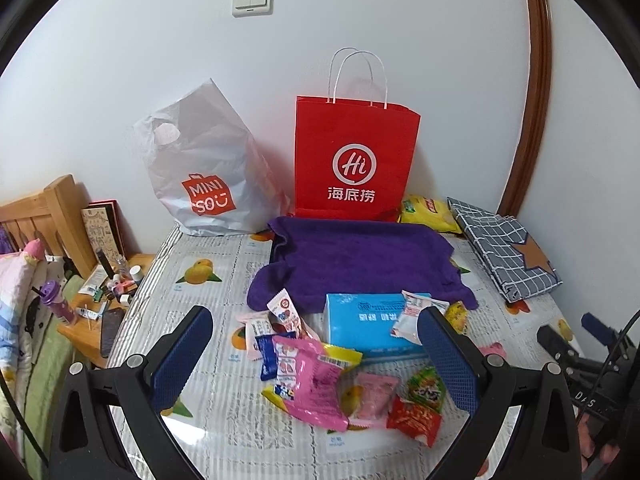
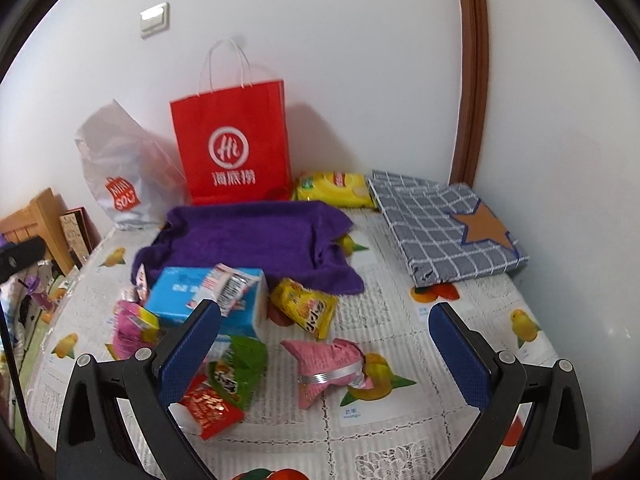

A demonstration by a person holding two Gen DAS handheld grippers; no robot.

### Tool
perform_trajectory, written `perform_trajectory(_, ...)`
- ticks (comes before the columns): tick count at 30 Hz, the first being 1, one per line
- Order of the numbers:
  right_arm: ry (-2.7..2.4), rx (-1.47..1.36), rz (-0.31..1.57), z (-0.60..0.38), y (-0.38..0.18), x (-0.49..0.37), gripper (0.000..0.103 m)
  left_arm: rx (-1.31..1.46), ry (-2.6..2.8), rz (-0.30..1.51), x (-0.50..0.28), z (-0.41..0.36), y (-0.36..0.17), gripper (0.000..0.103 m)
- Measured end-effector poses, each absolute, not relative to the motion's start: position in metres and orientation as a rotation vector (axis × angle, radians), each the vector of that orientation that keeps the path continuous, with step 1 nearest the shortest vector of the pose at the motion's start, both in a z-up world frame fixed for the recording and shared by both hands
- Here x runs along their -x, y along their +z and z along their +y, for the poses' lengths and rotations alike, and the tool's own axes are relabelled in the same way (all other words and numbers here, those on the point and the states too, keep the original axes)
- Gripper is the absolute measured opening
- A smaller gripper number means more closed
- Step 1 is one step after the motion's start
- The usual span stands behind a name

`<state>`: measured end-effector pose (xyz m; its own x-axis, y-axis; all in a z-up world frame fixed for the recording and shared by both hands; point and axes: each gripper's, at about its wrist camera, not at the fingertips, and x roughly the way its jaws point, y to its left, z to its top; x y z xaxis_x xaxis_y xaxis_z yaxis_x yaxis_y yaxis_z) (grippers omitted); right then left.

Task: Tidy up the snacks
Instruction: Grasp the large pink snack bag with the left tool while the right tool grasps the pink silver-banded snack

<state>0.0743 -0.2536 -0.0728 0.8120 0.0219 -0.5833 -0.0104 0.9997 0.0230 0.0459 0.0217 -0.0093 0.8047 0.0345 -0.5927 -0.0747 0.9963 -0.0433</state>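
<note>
Hovering above the heap, the left gripper (image 1: 316, 354) has its blue textured pads spread wide and holds nothing; the right gripper (image 2: 325, 350) is likewise spread and empty. Both appear positioned for a first pick, so the sorting is judged not yet begun.

The snacks lie loose near the front of the table with the fruit-print lace cloth (image 2: 400, 432). A crinkled pink foil packet (image 1: 316, 384) overlaps a small red glossy sachet (image 1: 414, 420) and a green printed pouch (image 1: 426, 388). Behind them sits a rigid light-blue cardboard box (image 1: 360, 326), with a white sealed wrapper (image 1: 416, 312) resting on its top.

A soft purple plush towel (image 1: 360, 260) lies spread behind the box. A stiff red paper bag with white twisted handles (image 1: 354, 156) stands upright against the wall, probably the receptacle. A limp white plastic carrier bag (image 1: 204, 176) slumps beside it. A yellow crisp bag (image 2: 332, 188) lies just beside the red bag's base.
</note>
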Motion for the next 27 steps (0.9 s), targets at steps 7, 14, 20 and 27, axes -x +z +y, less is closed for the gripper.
perform_trajectory(7,0.029,-0.073,0.706,-0.267,-0.113,-0.098,0.102,0.089,0.049,0.69,-0.072,0.027,-0.032,0.103)
perform_trajectory(14,0.024,-0.089,0.787,-0.274,-0.148,-0.118,0.097,0.088,0.056,0.783,-0.097,0.028,-0.067,0.103)
perform_trajectory(20,0.02,-0.07,0.818,-0.275,-0.164,-0.127,0.093,0.085,0.045,0.83,-0.108,0.025,-0.082,0.103)
perform_trajectory(27,0.037,-0.043,0.833,-0.268,-0.175,-0.132,0.092,0.082,0.037,0.858,-0.116,0.026,-0.092,0.103)
